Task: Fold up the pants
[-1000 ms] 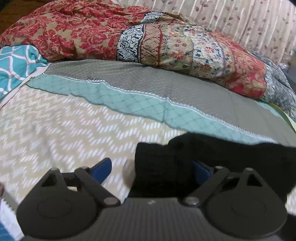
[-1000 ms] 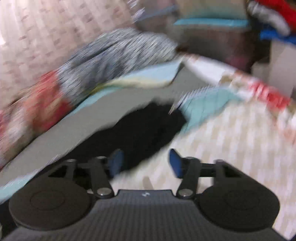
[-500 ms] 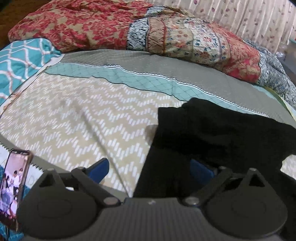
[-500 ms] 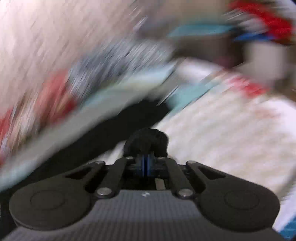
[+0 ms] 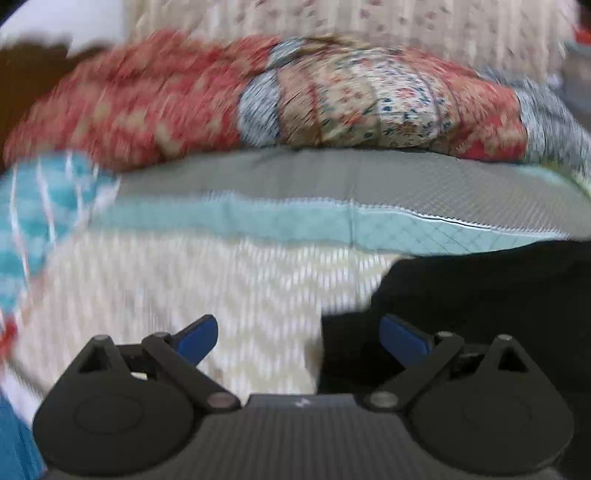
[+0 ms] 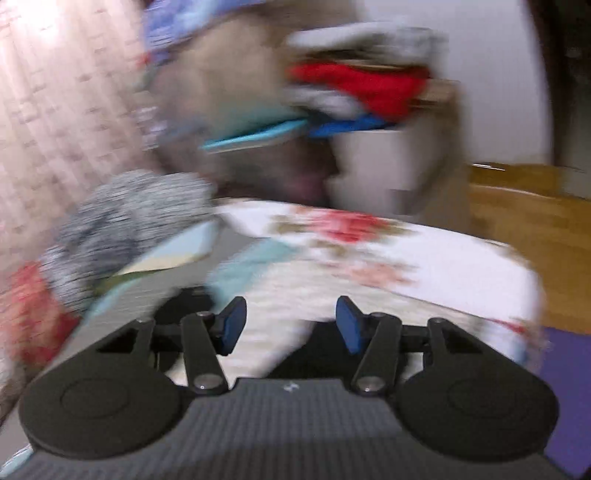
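Note:
The black pants [image 5: 480, 295] lie on the patterned bedspread [image 5: 184, 288], filling the lower right of the left wrist view. My left gripper [image 5: 299, 338] is open and empty; its right finger is over the pants' left edge and its left finger is over bare bedspread. In the blurred right wrist view, my right gripper [image 6: 291, 325] is open and empty above the bed. Only dark patches of the pants [image 6: 184, 306] show beside and under its fingers.
A bunched red and patchwork quilt [image 5: 295, 99] lies along the far side of the bed, against a curtain [image 5: 369, 18]. A teal pillow [image 5: 37, 206] is at the left. The right wrist view shows a pile of clothes [image 6: 362, 85], the bed's floral edge [image 6: 369, 236] and wooden floor [image 6: 535, 221].
My right gripper, shut on black cloth half a second ago, has opened and let it go, and has swung right. My left gripper stayed open and shifted, leaving the pants further right.

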`<state>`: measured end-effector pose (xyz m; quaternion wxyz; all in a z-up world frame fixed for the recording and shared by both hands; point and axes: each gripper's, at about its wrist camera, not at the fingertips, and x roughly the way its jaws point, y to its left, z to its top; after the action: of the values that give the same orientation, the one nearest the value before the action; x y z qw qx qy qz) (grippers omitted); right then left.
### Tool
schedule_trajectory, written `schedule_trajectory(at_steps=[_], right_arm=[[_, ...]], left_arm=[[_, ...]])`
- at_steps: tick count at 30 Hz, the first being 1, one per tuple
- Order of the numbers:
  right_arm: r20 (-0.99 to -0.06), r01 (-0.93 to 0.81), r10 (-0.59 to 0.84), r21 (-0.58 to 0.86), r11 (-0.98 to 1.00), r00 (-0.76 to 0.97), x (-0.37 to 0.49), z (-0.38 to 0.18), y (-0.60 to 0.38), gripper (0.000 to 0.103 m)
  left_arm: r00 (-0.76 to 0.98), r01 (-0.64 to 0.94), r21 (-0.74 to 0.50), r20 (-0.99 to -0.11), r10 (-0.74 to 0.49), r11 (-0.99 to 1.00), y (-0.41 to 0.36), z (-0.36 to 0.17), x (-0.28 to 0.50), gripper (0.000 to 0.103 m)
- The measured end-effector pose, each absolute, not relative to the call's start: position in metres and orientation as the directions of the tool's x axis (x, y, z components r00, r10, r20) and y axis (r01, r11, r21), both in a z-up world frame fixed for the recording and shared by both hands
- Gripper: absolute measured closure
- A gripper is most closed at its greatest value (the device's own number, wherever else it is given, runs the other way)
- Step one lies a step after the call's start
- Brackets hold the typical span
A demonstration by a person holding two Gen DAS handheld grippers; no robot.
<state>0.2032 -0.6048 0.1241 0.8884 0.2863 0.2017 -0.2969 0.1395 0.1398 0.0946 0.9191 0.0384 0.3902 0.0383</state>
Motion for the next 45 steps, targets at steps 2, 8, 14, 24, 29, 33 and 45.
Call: schedule_trajectory(at_steps=[2,8,14,24,29,33,45], right_arm=[[-0.515,0.558,-0.327,0.395,0.729,0.792,0.266,0.135,-0.603,0.045],[-0.621,0.508,-0.163,0.431,0.745,0.767,0.408,0.101,-0.608,0.041],[-0.715,0.603,-0.201,0.365,0.709,0.67,0.505,0.06,-0.613,0.035],[-0.779,0.715,-0.266,0.307,0.628,0.568,0.503,0.016,-0.609,0.096],[-0.689,0.653,-0.215,0.473,0.591,0.692,0.467,0.047,-0.627,0.097],[-0.597,0.563,-0.165,0.575,0.593,0.785,0.414,0.091,-0.635,0.097],[-0.52,0.572,-0.258,0.644,0.508,0.814,0.148,0.103,-0.679,0.099]], left_arm=[[0.706,0.016,0.165,-0.7,0.106,0.986,0.123,0.092,0.158,0.005],[0.687,0.161,0.305,-0.717,0.115,0.939,0.08,0.053,0.206,0.003],[0.645,0.203,0.314,-0.756,0.115,0.927,0.073,0.019,0.226,0.015],[0.741,0.223,0.405,-0.662,0.116,0.887,0.037,0.032,0.19,0.091],[0.798,0.17,0.358,-0.597,0.085,0.918,0.045,0.069,0.156,0.091],[0.84,0.149,0.34,-0.539,0.062,0.929,0.051,0.098,0.118,0.091],[0.805,0.285,0.238,-0.585,-0.098,0.928,0.062,0.095,-0.029,0.078]])
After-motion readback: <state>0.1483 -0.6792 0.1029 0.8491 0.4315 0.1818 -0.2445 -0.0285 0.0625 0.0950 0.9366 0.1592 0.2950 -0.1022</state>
